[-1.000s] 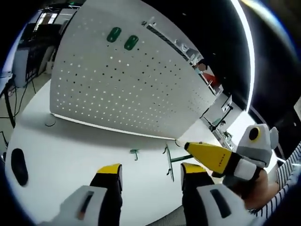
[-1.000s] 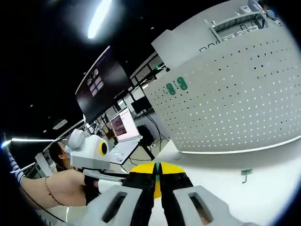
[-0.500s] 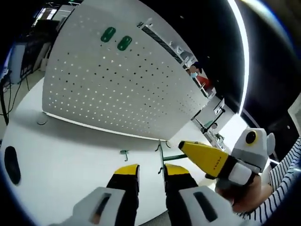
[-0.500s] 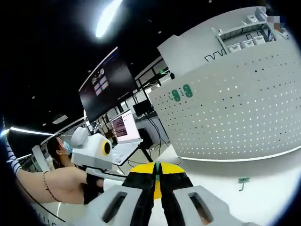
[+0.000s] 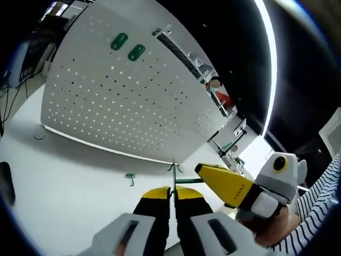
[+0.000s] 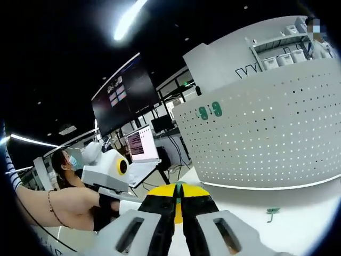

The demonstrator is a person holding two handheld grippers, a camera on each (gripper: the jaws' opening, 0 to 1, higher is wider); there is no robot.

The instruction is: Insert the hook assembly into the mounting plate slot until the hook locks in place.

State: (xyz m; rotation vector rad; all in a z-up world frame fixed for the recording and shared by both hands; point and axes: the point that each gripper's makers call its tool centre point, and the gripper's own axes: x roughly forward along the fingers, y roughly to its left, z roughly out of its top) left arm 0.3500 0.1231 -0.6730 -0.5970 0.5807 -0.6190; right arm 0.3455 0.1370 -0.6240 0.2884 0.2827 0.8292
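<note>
The left gripper (image 5: 171, 193) has its jaws pressed together around a thin green hook (image 5: 173, 173) that rises just beyond its tips. A smaller hook (image 5: 130, 177) lies on the white table (image 5: 64, 176) a little ahead and to its left, and the white pegboard (image 5: 117, 101) stands upright further ahead. The right gripper (image 6: 177, 193) is clenched, with a sliver of green at its tips; whether it grips anything I cannot tell. The small hook (image 6: 273, 212) sits ahead to its right.
</note>
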